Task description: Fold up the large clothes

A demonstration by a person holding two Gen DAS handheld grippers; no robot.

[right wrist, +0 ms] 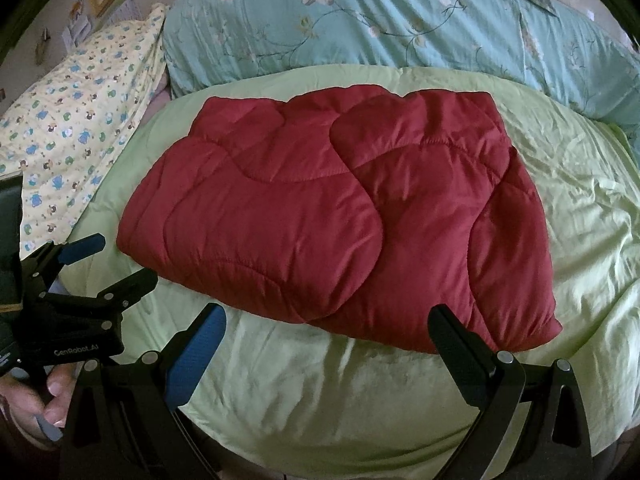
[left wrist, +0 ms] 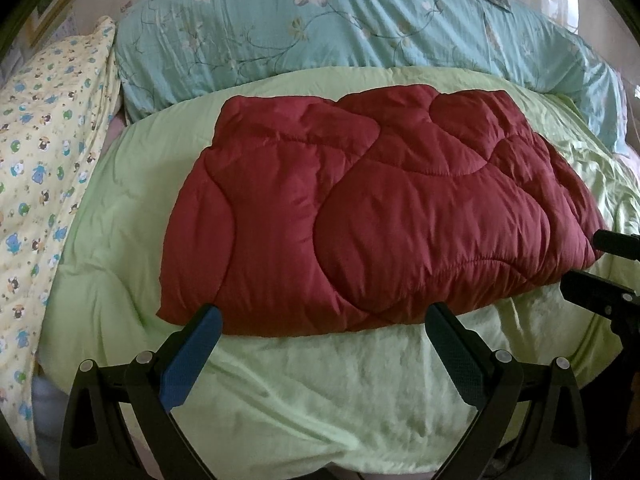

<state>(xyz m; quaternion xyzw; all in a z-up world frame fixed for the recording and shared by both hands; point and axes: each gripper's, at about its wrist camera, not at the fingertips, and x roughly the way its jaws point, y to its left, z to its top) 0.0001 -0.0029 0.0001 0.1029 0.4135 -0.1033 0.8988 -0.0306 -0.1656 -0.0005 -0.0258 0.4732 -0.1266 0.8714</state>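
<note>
A red quilted garment (left wrist: 376, 216), folded into a thick bundle, is lying in the middle of a green sheet (left wrist: 320, 392) on the bed, its near edge facing both grippers. The left gripper (left wrist: 324, 316) is hovering just short of that edge with jaws spread wide, holding nothing; the right gripper (right wrist: 326, 318) is doing the same at the bundle's near right corner — also empty.

The likely trouble: the padded layers look springy and slick, so a pinch that catches only the top layer could let the fold slump open, or a finger could snag the green sheet beneath and drag it along.

Count: one red garment, one green sheet, one blue floral quilt (left wrist: 320, 28) behind, one yellow cartoon-print cloth (left wrist: 44, 152) at left, two grippers.
</note>
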